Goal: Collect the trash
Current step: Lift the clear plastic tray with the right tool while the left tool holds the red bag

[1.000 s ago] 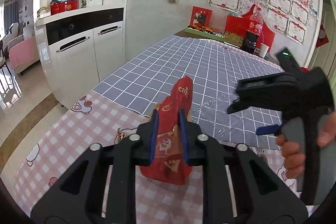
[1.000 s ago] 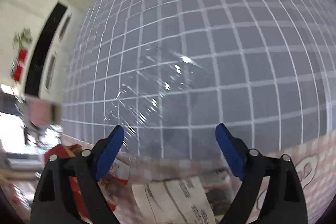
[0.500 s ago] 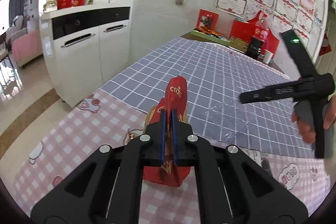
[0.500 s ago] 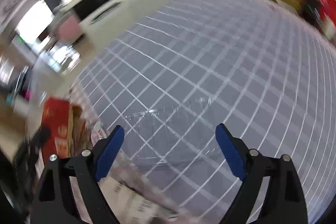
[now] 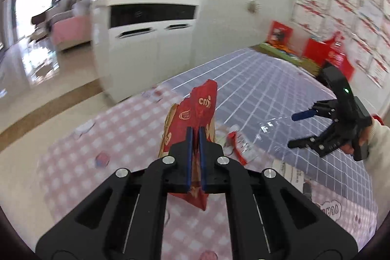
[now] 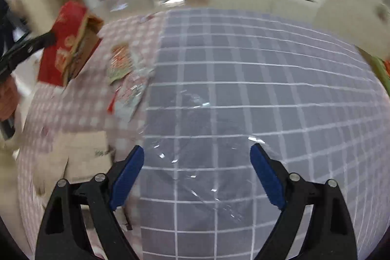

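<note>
While pinched on red bag (image 5: 200, 113), left gripper (image 5: 194, 138) raised clear of pink checked cloth (image 5: 117, 138).
Jaws pressed together on bag, bag upright between pads. Right gripper (image 6: 197, 174) spread wide, nothing between pads, poised over clear plastic wrap (image 6: 195, 157) lying flat on grey grid cloth (image 6: 268, 65). Printed wrappers (image 6: 126, 79) flat on pink cloth beside grid edge.

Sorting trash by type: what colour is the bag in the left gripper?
Red bag, clearest in the left wrist view.
</note>
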### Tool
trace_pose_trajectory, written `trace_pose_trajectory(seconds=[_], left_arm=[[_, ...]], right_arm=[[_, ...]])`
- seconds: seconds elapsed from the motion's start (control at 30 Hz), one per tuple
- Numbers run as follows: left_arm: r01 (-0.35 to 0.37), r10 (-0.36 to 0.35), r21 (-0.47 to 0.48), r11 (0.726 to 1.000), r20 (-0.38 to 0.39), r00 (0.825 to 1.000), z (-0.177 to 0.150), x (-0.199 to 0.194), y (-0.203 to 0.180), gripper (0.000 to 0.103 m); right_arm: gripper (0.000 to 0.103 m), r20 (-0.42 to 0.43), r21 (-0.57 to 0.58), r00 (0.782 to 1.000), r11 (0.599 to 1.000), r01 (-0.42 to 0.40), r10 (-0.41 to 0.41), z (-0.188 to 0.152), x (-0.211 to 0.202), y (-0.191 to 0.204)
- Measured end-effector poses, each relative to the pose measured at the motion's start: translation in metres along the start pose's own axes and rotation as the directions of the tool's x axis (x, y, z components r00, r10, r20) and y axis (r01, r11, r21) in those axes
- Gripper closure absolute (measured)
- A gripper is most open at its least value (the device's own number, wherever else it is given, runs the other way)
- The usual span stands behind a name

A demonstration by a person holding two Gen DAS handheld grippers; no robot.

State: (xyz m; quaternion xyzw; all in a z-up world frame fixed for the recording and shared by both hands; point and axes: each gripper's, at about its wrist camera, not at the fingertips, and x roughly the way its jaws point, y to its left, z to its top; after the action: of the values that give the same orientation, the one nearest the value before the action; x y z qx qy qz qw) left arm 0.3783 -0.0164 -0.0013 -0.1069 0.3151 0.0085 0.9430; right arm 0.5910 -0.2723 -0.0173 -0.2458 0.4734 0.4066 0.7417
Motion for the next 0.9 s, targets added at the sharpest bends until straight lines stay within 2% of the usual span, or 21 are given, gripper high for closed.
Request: trace_pose_trajectory(seconds=[0.07, 0.13, 0.17, 0.27, 0.37, 0.53, 0.6, 0.63, 0.73, 0.77, 0.87, 0.9], left_arm=[[-0.026, 0.026, -0.038, 0.999, -0.003, 1.000, -0.005, -0.004, 0.000, 0.098], [-0.050, 0.050, -0.069, 0.996, 0.002, 0.999, -0.008, -0.011, -0.002, 0.098], [-0.056, 0.056, -0.079, 0.995, -0.001, 0.998, -0.009, -0.014, -0.003, 0.098], [-0.037, 0.035, -0.100, 0.994, -0.020, 0.999, -0.014, -0.018, -0.007, 0.098], [-0.032, 0.031, -0.096, 0.995, -0.018, 0.999, -0.018, -0.021, -0.013, 0.098], [-0.054, 0.053, -0.101, 0.993, -0.019, 0.998, -0.011, -0.010, -0.015, 0.098], [-0.062, 0.060, -0.105, 0.993, -0.022, 0.998, -0.006, -0.004, -0.014, 0.098], [-0.058, 0.056, -0.107, 0.993, -0.022, 0.998, -0.005, -0.002, -0.014, 0.098], [-0.055, 0.052, -0.108, 0.993, -0.028, 0.998, -0.003, 0.005, -0.013, 0.098], [-0.053, 0.050, -0.108, 0.993, -0.029, 0.998, -0.002, 0.006, -0.013, 0.098], [-0.050, 0.047, -0.101, 0.994, -0.025, 0.999, -0.002, 0.007, -0.013, 0.098], [-0.051, 0.049, -0.091, 0.995, -0.022, 0.999, -0.002, 0.006, -0.013, 0.098]], right_arm=[[0.016, -0.014, -0.074, 0.999, 0.996, 0.045, -0.046, 0.004, 0.005, 0.009], [0.015, -0.015, -0.097, 0.999, 0.994, 0.041, -0.042, 0.010, 0.008, 0.011], [0.011, -0.026, -0.102, 0.999, 0.994, 0.044, -0.047, 0.014, 0.011, 0.009], [0.007, -0.071, -0.148, 0.991, 0.984, 0.100, -0.112, 0.025, 0.027, 0.006], [0.005, -0.071, -0.176, 0.984, 0.973, 0.149, -0.163, 0.039, 0.045, 0.008], [0.005, -0.023, -0.018, 0.965, 0.966, 0.260, -0.260, 0.063, 0.060, -0.017], [0.005, -0.065, 0.033, 0.971, 0.972, 0.231, -0.229, 0.068, 0.069, -0.029], [0.005, -0.076, 0.071, 0.981, 0.981, 0.182, -0.177, 0.069, 0.072, -0.036], [0.005, -0.073, 0.158, 0.988, 0.976, 0.147, -0.137, 0.069, 0.075, -0.049], [0.005, -0.066, 0.212, 0.989, 0.966, 0.146, -0.135, 0.066, 0.074, -0.055], [0.005, -0.060, 0.266, 0.980, 0.944, 0.197, -0.188, 0.059, 0.068, -0.055], [0.012, -0.062, 0.291, 0.976, 0.932, 0.217, -0.207, 0.054, 0.065, -0.052]])
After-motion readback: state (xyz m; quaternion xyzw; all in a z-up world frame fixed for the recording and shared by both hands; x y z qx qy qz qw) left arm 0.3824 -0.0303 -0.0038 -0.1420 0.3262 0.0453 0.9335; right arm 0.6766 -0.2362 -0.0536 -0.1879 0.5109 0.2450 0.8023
